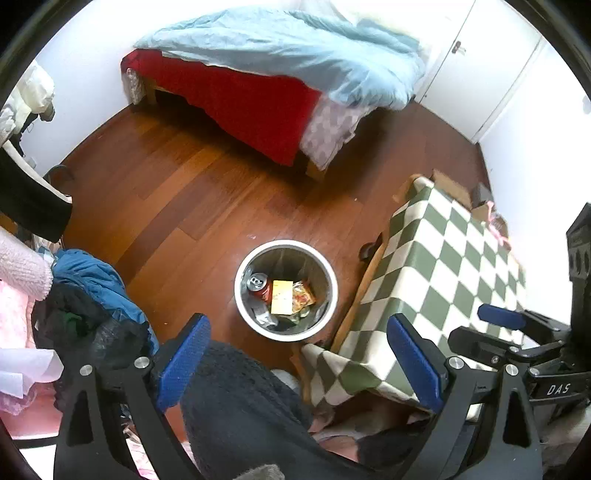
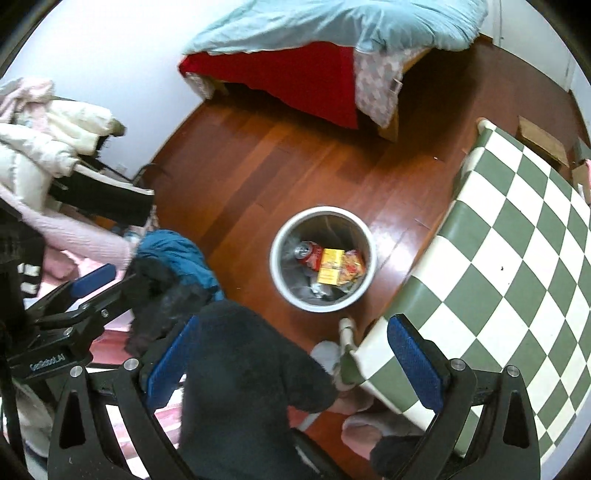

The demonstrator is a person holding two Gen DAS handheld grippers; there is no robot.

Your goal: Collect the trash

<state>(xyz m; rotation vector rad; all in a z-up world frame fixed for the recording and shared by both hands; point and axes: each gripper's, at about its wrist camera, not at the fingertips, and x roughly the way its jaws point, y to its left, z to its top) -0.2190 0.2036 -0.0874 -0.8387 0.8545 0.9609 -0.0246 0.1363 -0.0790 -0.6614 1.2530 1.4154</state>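
A round white trash bin (image 1: 243, 295) (image 2: 275, 254) stands on the wooden floor, below and ahead of both grippers. Inside it lie a red drinks can (image 1: 258, 287) (image 2: 309, 253), a yellow carton (image 1: 282, 297) (image 2: 330, 270) and a colourful wrapper (image 1: 303, 294) (image 2: 354, 264) on grey scraps. My left gripper (image 1: 299, 360) is open, with nothing between its blue pads. My right gripper (image 2: 291, 362) is open too and holds nothing. Both hang above a dark-trousered leg (image 2: 240, 387), near the table's corner.
A table with a green-and-white checked cloth (image 1: 443, 280) (image 2: 517, 240) stands right of the bin. A heap of clothes (image 1: 92, 295) (image 2: 74, 155) lies to the left. A bed with a red sheet and blue duvet (image 1: 288, 62) (image 2: 332, 33) fills the back. Bare floor (image 1: 177, 192) lies between them.
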